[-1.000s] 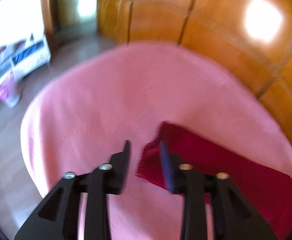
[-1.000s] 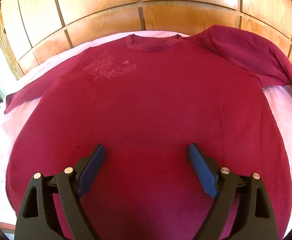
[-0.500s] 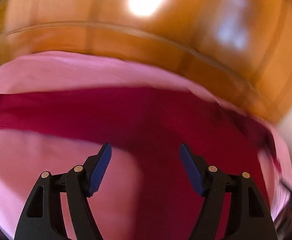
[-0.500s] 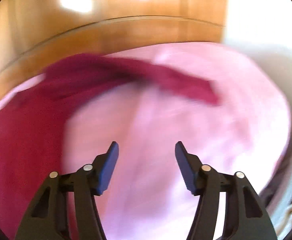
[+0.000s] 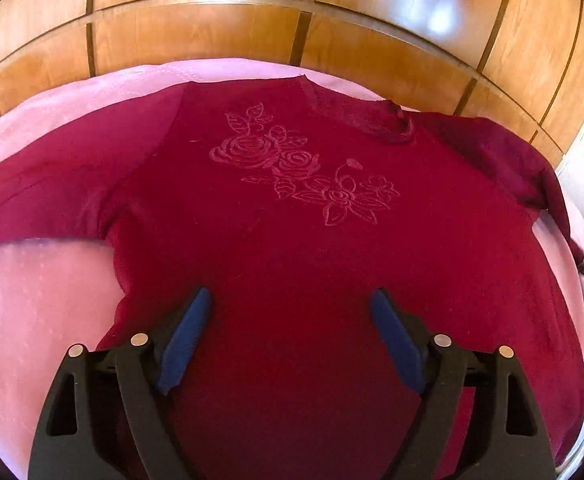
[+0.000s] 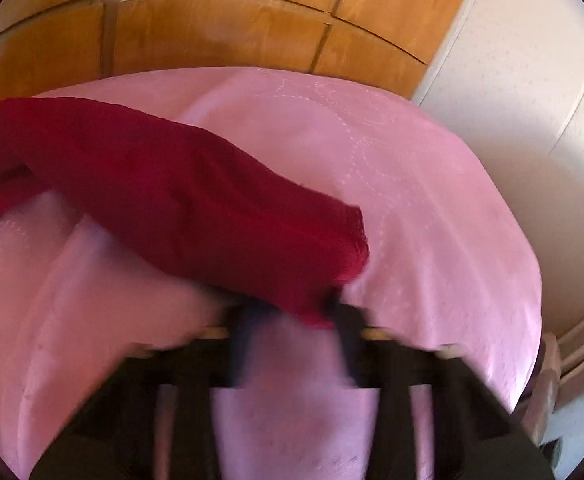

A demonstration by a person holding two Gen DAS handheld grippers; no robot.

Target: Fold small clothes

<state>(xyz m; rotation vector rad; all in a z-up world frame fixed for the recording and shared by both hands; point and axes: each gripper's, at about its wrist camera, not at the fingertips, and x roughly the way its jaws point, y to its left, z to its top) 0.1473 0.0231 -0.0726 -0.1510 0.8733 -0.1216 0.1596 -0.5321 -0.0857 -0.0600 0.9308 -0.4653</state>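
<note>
A dark red long-sleeved shirt (image 5: pixel 292 240) with a rose pattern (image 5: pixel 300 168) lies flat, front up, on a pink bedsheet (image 5: pixel 32 300). My left gripper (image 5: pixel 290 300) hovers over the shirt's lower body. Its jaws are opening and nothing is between them. The shirt's left sleeve (image 5: pixel 52 192) stretches out to the left. In the blurred right wrist view, the right sleeve (image 6: pixel 172 192) runs down from the left to my right gripper (image 6: pixel 296 312). That gripper is shut on the sleeve's cuff end.
A wooden panelled wall (image 5: pixel 212 32) runs along the far edge of the bed. A white wall (image 6: pixel 532 100) stands to the right, past the sheet's (image 6: pixel 432 200) right edge. Pale cloth (image 6: pixel 548 364) shows low at the right, beside the bed.
The left view swung from the left sleeve end to the shirt's body and its jaws widened. The right view swung from the shirt's body to the right sleeve, and its jaws closed at the cuff.
</note>
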